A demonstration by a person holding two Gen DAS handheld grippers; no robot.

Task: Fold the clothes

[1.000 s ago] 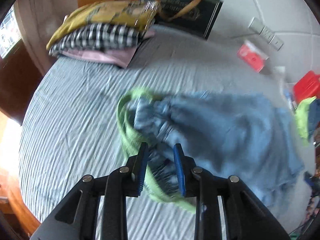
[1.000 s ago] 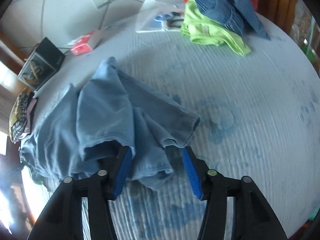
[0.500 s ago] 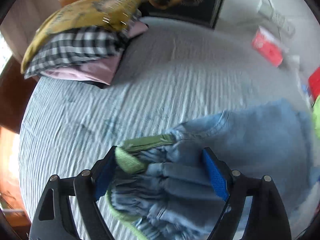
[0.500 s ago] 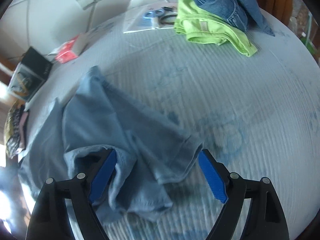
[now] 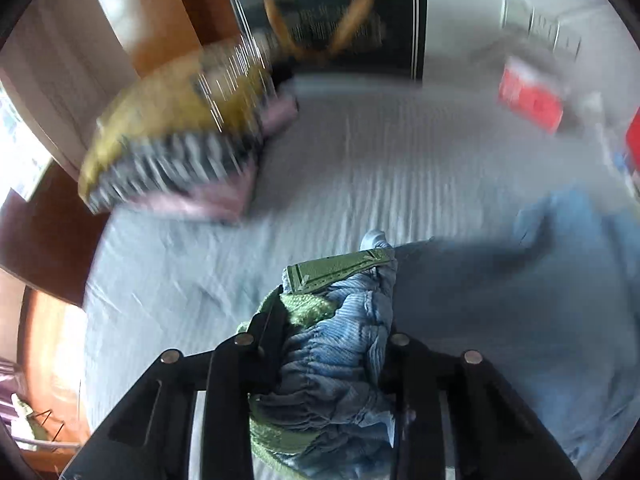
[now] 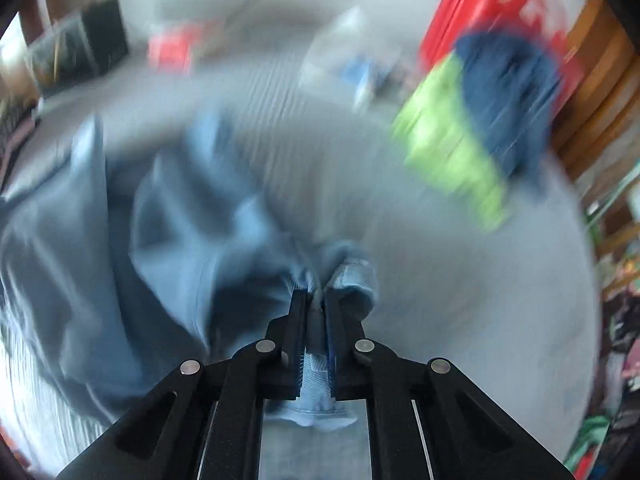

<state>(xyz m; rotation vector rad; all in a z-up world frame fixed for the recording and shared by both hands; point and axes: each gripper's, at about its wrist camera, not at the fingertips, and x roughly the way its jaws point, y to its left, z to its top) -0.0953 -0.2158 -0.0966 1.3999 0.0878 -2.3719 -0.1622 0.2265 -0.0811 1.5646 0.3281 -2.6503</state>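
Light blue shorts [image 5: 500, 300] with a green waistband [image 5: 340, 266] lie crumpled on the striped bed sheet [image 5: 360, 152]. My left gripper [image 5: 332, 312] is closing on the bunched waistband, and cloth fills the gap between its fingers. In the right wrist view the same shorts [image 6: 180, 220] trail off to the left. My right gripper [image 6: 315, 296] is closing on a leg hem, with its pads pressing a thin fold of blue cloth. Both views are blurred by motion.
A stack of folded clothes [image 5: 180, 152] sits at the far left, a dark bag [image 5: 340, 32] behind it, and a red packet [image 5: 528, 100] at the far right. Lime and dark blue garments [image 6: 480, 120] lie heaped by a red bag [image 6: 500, 4].
Both grippers opened wide over the shorts and then closed on them, the left on the waistband and the right on the leg hem. Both hands have shifted and rolled.
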